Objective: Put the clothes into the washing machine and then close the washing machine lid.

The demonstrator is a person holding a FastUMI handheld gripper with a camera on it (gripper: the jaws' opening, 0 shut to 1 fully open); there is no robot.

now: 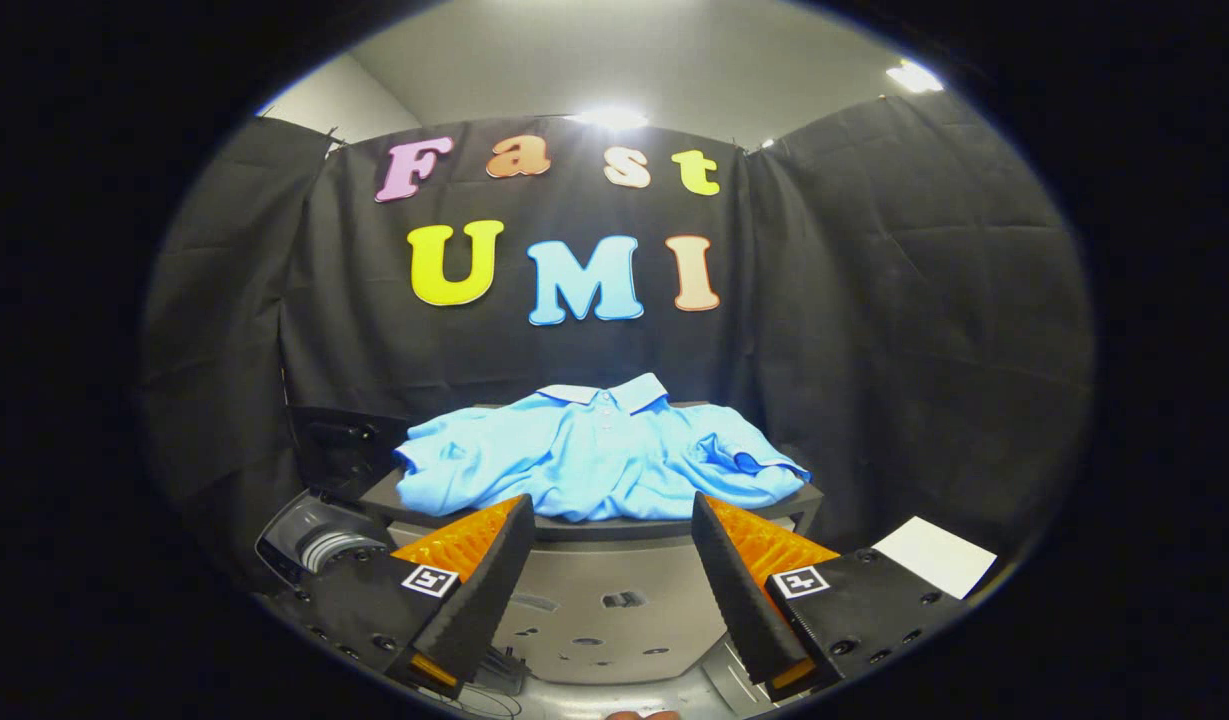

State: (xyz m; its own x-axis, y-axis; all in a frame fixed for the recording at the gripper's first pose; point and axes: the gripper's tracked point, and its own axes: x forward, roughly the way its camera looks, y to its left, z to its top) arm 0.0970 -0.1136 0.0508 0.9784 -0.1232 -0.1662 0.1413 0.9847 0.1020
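Observation:
A light blue polo shirt (594, 455) lies spread on a dark raised platform (664, 527), collar away from me, its front hem hanging a little over the platform's near edge. My gripper (609, 512) is open, its two fingers wide apart with nothing between them, their tips just short of the shirt's hem. To the left of the platform and lower down sits the washing machine (314, 540), its round grey opening showing past my left finger, with a dark raised lid (339, 450) standing behind it.
A grey metal base with holes (614, 610) stands under the platform, between my fingers. A white sheet of paper (936, 555) lies low on the right. Black cloth walls close the booth behind and at both sides.

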